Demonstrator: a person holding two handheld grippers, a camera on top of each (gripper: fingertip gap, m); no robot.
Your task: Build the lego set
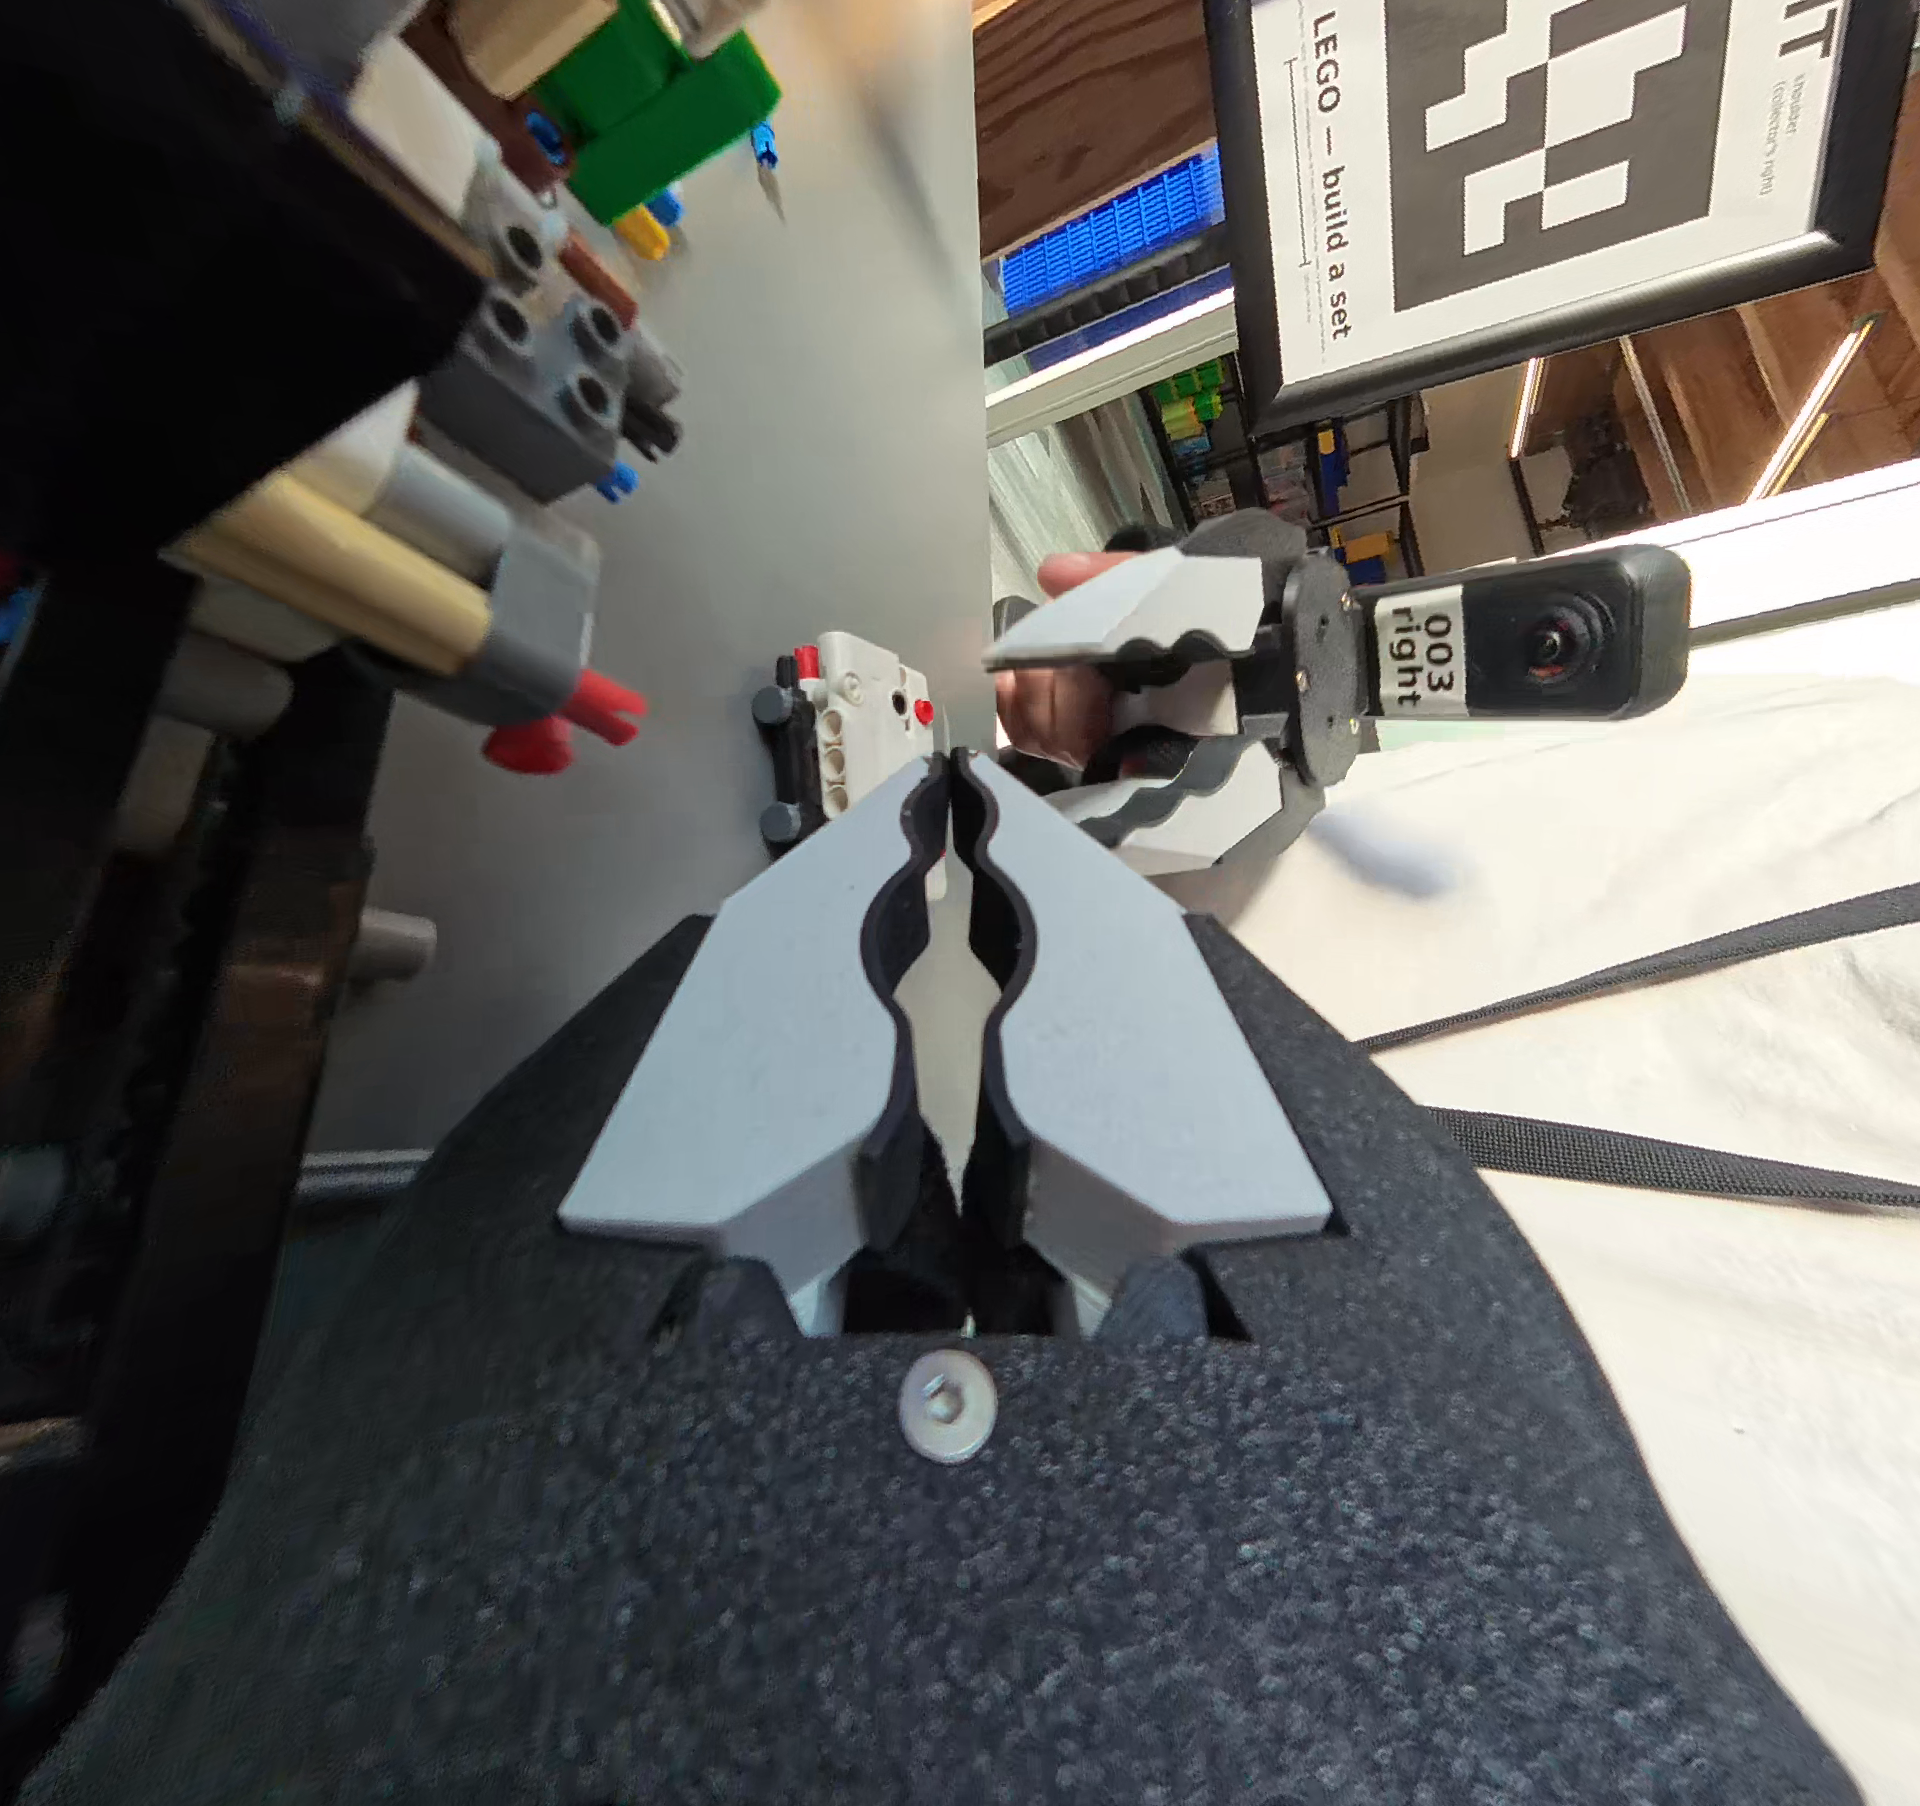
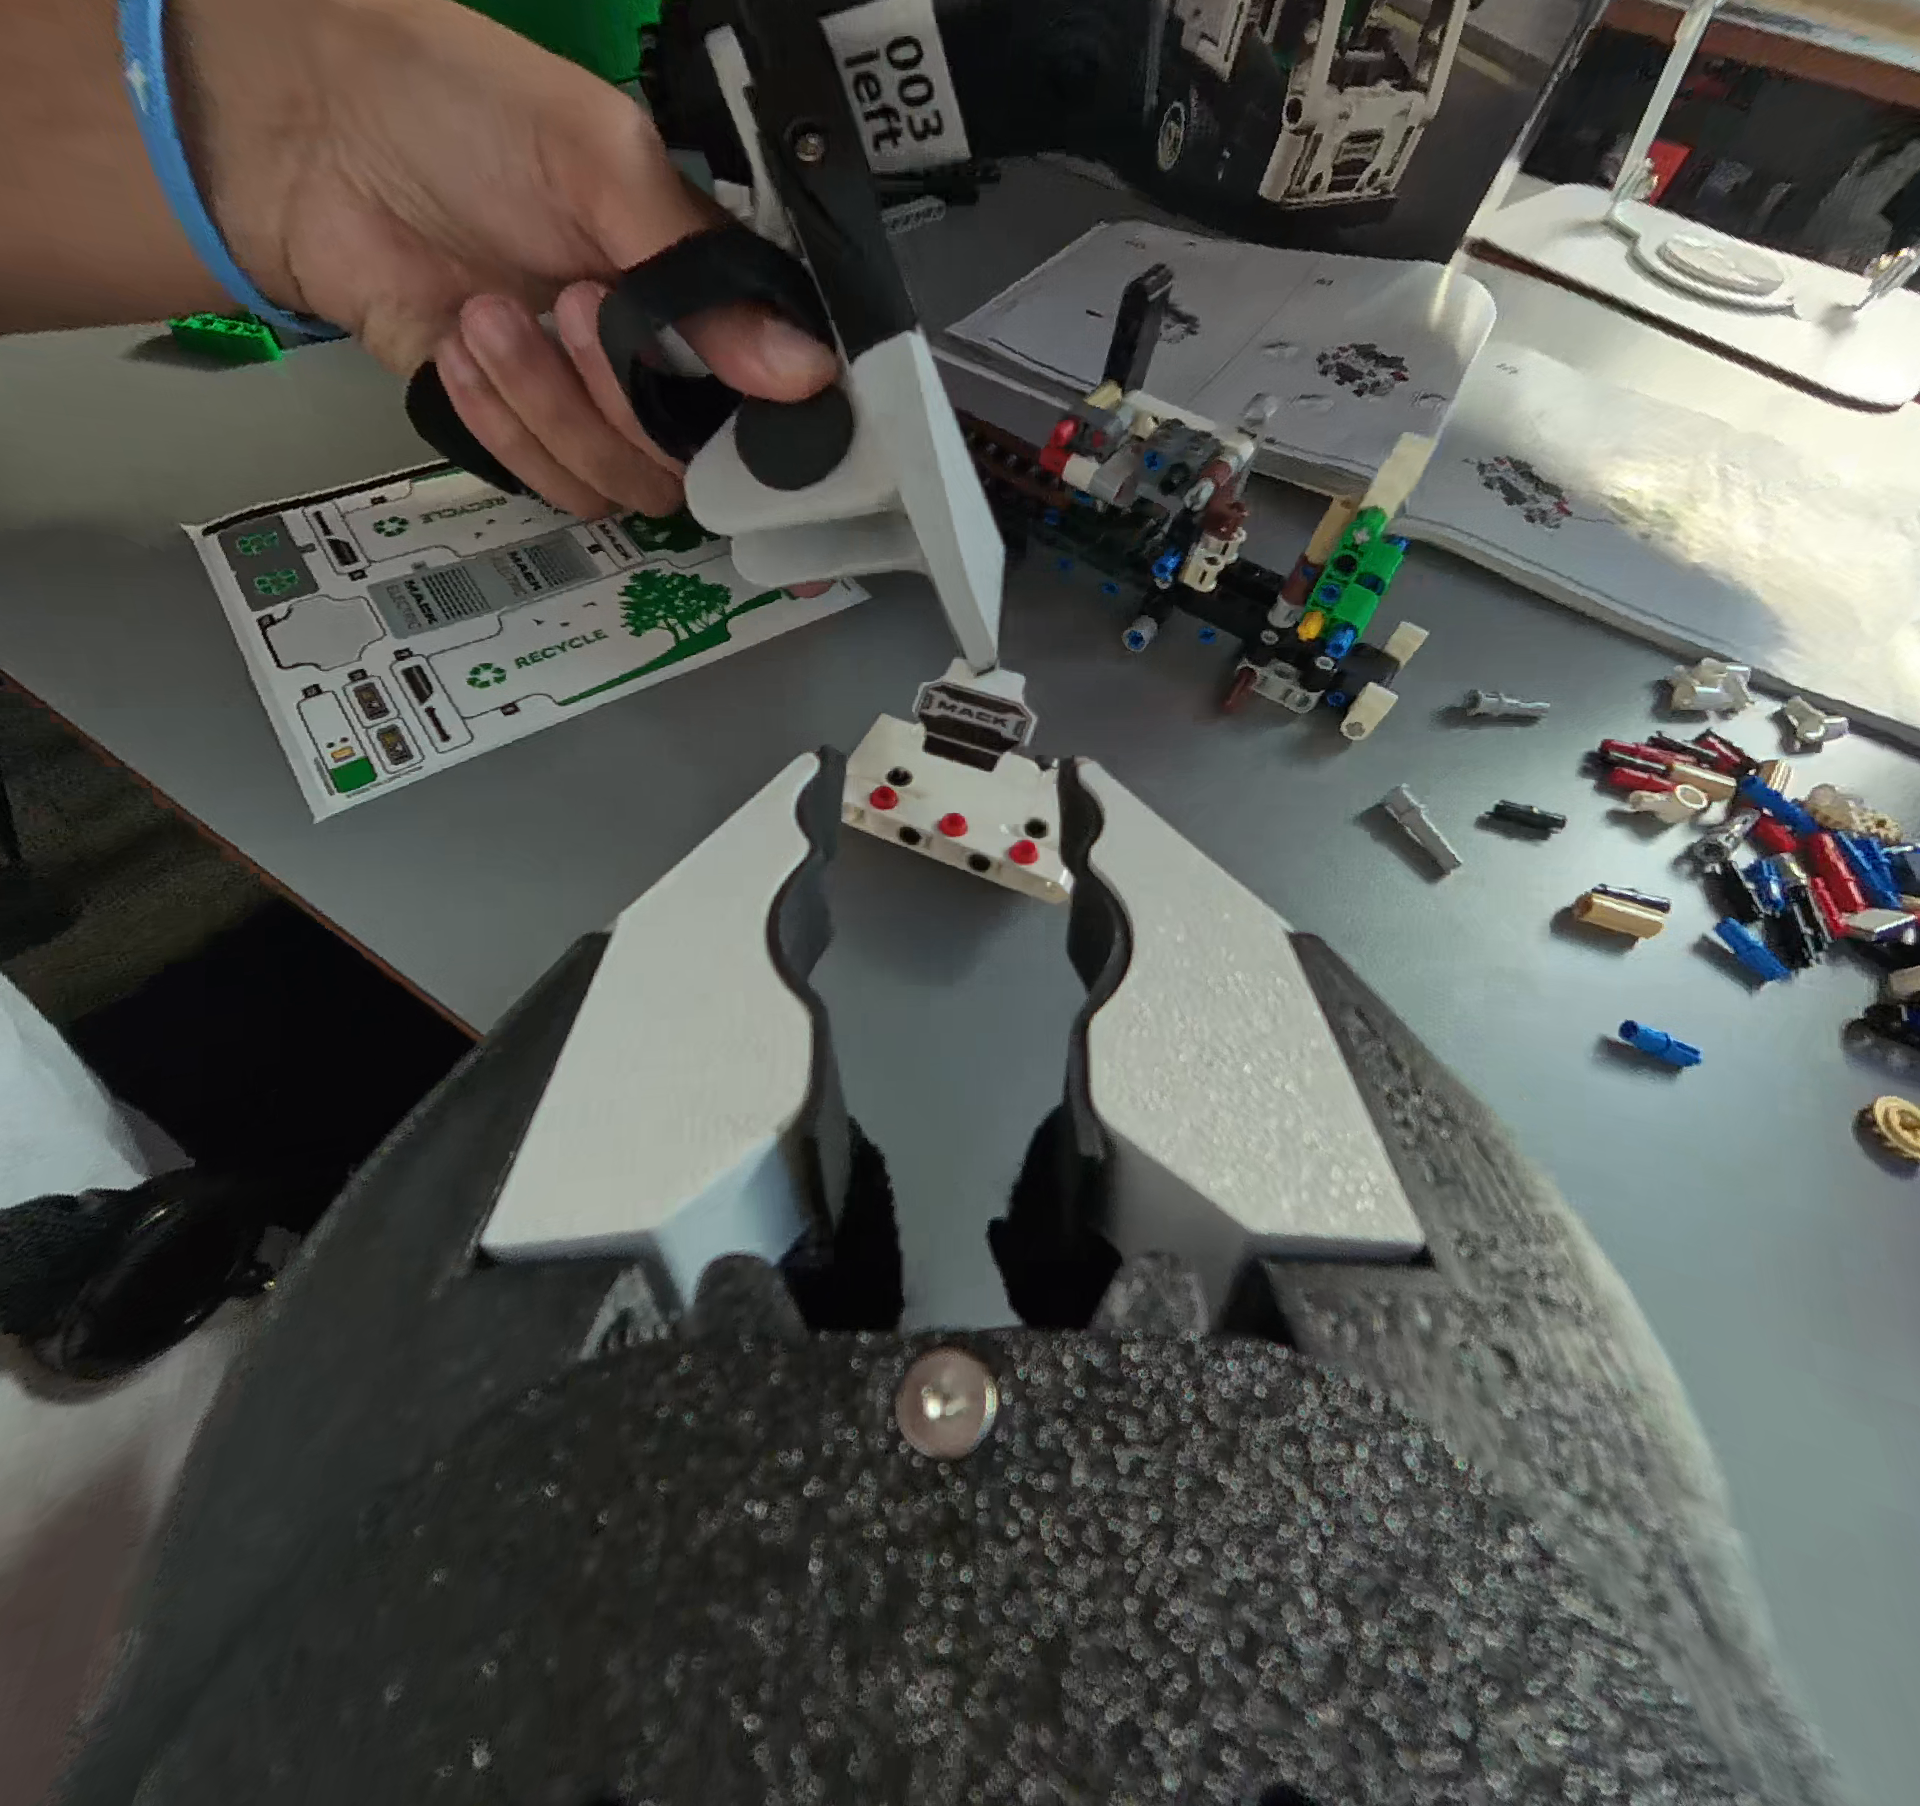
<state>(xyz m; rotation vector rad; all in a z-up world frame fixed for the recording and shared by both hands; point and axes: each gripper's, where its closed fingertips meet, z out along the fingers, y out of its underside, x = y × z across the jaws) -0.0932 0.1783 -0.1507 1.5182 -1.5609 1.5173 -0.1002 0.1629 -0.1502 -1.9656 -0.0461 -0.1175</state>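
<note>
My left gripper [image 1: 951,759] is shut on a small black-and-white sticker [image 2: 971,712], pinched by its top edge. In the right wrist view the left gripper [image 2: 982,655] holds the sticker down against the far top edge of a white brick piece with red pins [image 2: 956,821]. That piece lies on the grey table [image 2: 623,873] and also shows in the left wrist view [image 1: 862,717]. My right gripper [image 2: 945,780] is open, with the white piece standing between its fingertips. Its right pad [image 2: 1075,821] is against the piece's edge. It also shows in the left wrist view [image 1: 1039,743].
A sticker sheet [image 2: 499,613] lies at the left near the table edge. A part-built model [image 2: 1247,551] and an open instruction booklet [image 2: 1299,354] lie behind. Loose small pieces [image 2: 1787,852] are scattered at the right. A person's hand [image 2: 416,198] holds the left gripper. My left and right fingertips are right by each other.
</note>
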